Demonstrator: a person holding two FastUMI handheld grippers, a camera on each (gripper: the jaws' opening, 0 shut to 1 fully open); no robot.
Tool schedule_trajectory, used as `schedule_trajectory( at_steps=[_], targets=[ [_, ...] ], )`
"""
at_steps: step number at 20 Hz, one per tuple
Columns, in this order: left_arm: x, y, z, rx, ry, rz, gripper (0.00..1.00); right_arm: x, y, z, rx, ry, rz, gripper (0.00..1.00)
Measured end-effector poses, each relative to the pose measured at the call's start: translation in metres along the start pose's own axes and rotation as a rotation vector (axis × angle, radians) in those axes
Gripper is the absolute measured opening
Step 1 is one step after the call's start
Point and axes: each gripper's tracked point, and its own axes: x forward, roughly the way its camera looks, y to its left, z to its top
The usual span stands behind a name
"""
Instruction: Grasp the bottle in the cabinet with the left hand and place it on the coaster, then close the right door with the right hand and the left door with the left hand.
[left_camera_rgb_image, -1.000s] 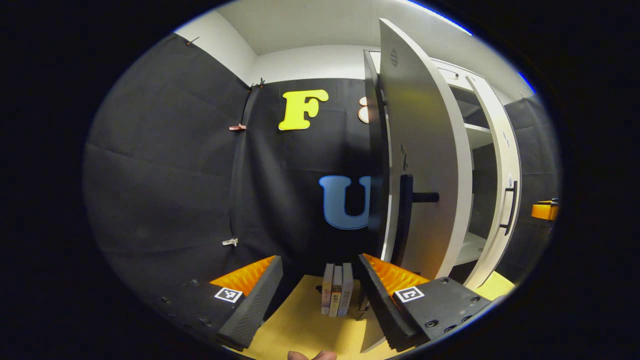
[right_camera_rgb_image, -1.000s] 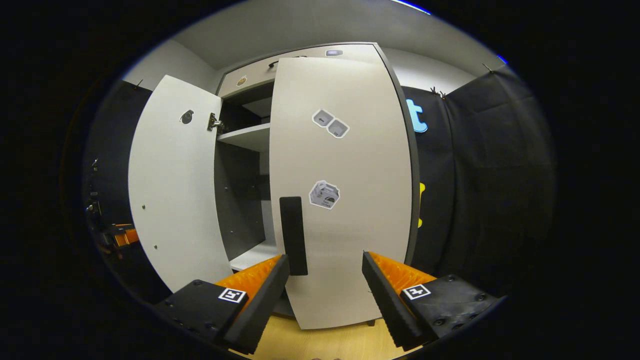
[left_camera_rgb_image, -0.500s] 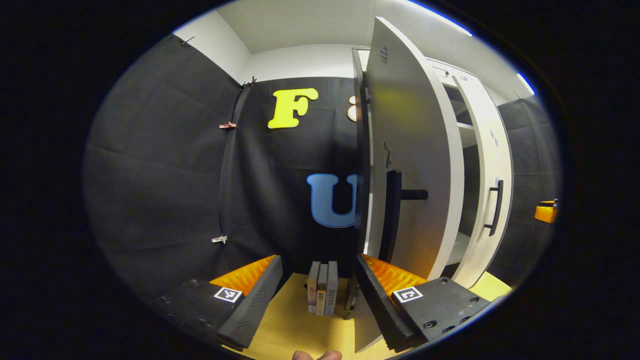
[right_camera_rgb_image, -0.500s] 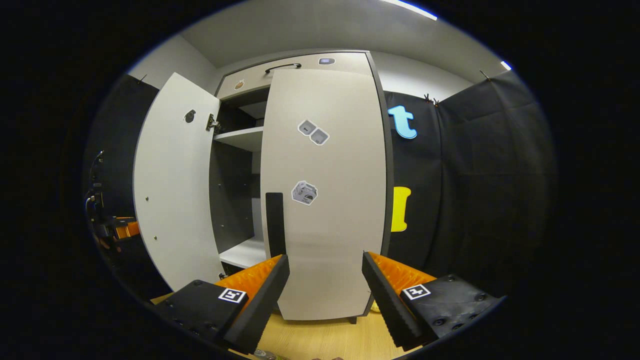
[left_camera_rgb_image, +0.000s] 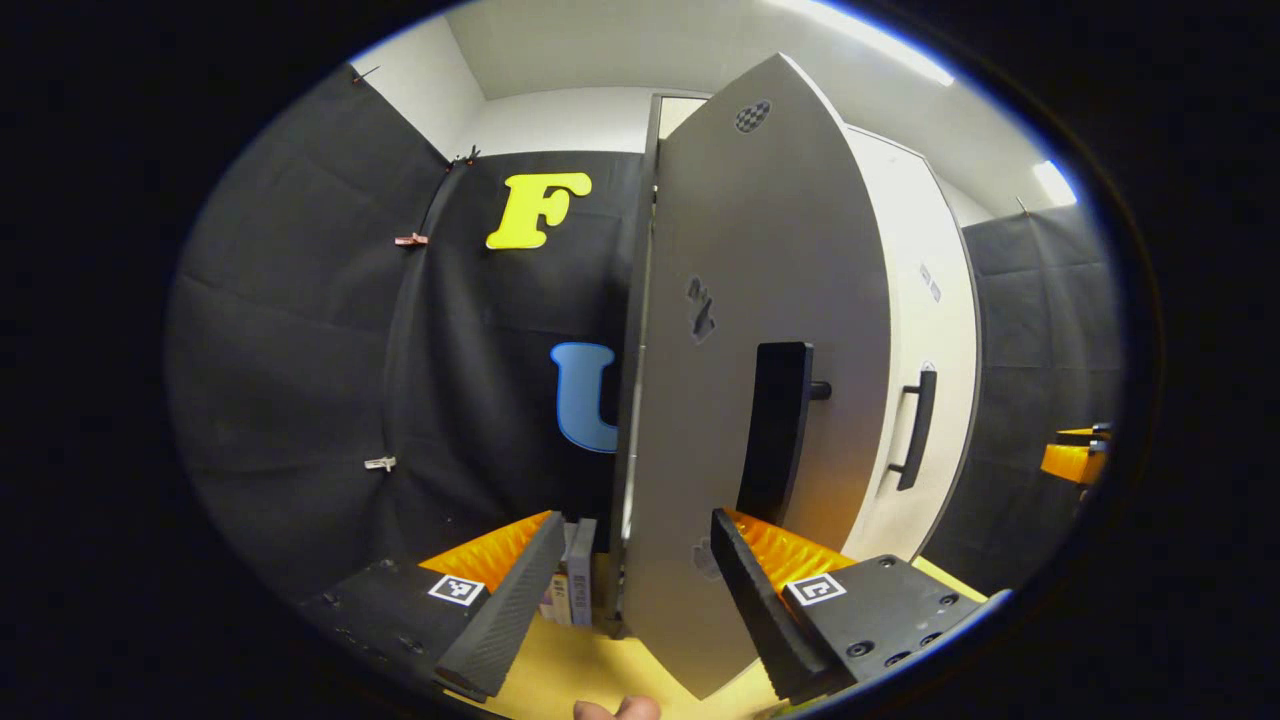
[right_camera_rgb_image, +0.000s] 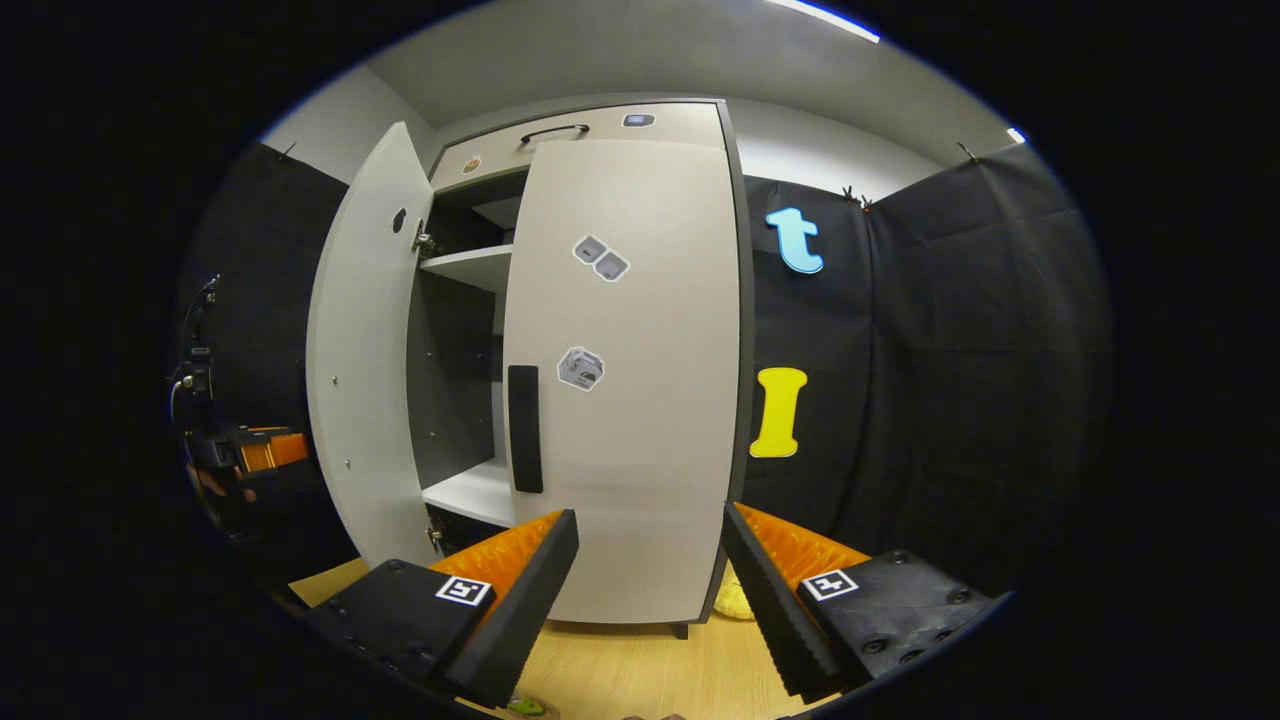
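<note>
In the left gripper view the white left door (left_camera_rgb_image: 740, 300) stands partly swung in, its black handle (left_camera_rgb_image: 775, 430) just above my right finger. My left gripper (left_camera_rgb_image: 637, 520) is open, with the door's lower part standing between and behind its fingers; whether a finger touches it I cannot tell. Beyond it the right door (left_camera_rgb_image: 930, 380) lies flat against the cabinet. In the right gripper view the right door (right_camera_rgb_image: 640, 400) is closed, its handle (right_camera_rgb_image: 524, 428) at its left edge, and my right gripper (right_camera_rgb_image: 650, 512) hangs open a little in front of it. The left door (right_camera_rgb_image: 365, 370) stands ajar, showing shelves.
Several books (left_camera_rgb_image: 575, 585) stand on the yellow wooden floor (left_camera_rgb_image: 590, 660) behind the left door. The left gripper (right_camera_rgb_image: 255, 460) and the hand holding it appear left of the ajar door. A yellow object (right_camera_rgb_image: 735, 600) lies by the cabinet's foot. Black cloth walls stand on both sides.
The left door has swung a good way toward the cabinet with my left gripper following it. The right door has gone flat shut, and my right gripper has drawn back from it.
</note>
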Motion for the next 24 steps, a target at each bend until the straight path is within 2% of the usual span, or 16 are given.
schedule_trajectory(
  at_steps=[3,5,6,8,9,11,13,17,20,21,23,24],
  targets=[
    [0.017,-0.028,-0.003,-0.001,0.009,-0.027,0.92,-0.002,-0.009,-0.001,-0.001,0.004,0.001,0.96],
    [0.024,-0.051,-0.005,0.008,0.014,-0.06,0.94,-0.003,-0.018,-0.003,-0.006,0.007,-0.007,0.96],
    [0.027,-0.062,-0.006,0.017,0.015,-0.075,0.92,-0.004,-0.022,-0.003,-0.003,0.006,-0.01,0.96],
    [0.032,-0.077,-0.006,0.054,0.012,-0.081,0.94,-0.005,-0.027,-0.005,0.003,0.007,-0.011,0.96],
    [0.035,-0.081,-0.006,0.077,0.006,-0.081,0.91,-0.004,-0.03,-0.007,0.001,0.011,-0.014,0.96],
    [0.044,-0.088,-0.008,0.092,0.003,-0.087,0.92,-0.003,-0.037,-0.008,0.002,0.014,-0.021,0.96],
    [0.05,-0.094,-0.01,0.074,0.008,-0.09,0.94,-0.002,-0.043,-0.007,0.009,0.011,-0.026,0.96],
    [0.062,-0.105,-0.011,0.065,0.011,-0.095,0.92,0.0,-0.047,-0.008,0.017,0.012,-0.03,0.96],
    [0.074,-0.112,-0.013,0.058,0.021,-0.097,0.96,0.001,-0.049,-0.009,0.013,0.015,-0.029,0.96],
    [0.078,-0.115,-0.013,0.055,0.021,-0.099,0.93,0.001,-0.049,-0.009,0.012,0.016,-0.028,0.96],
    [0.084,-0.119,-0.015,0.053,0.022,-0.101,0.98,0.002,-0.05,-0.01,0.014,0.016,-0.026,0.96],
    [0.087,-0.121,-0.015,0.051,0.021,-0.101,0.95,0.003,-0.05,-0.01,0.014,0.017,-0.027,0.96]
  ],
)
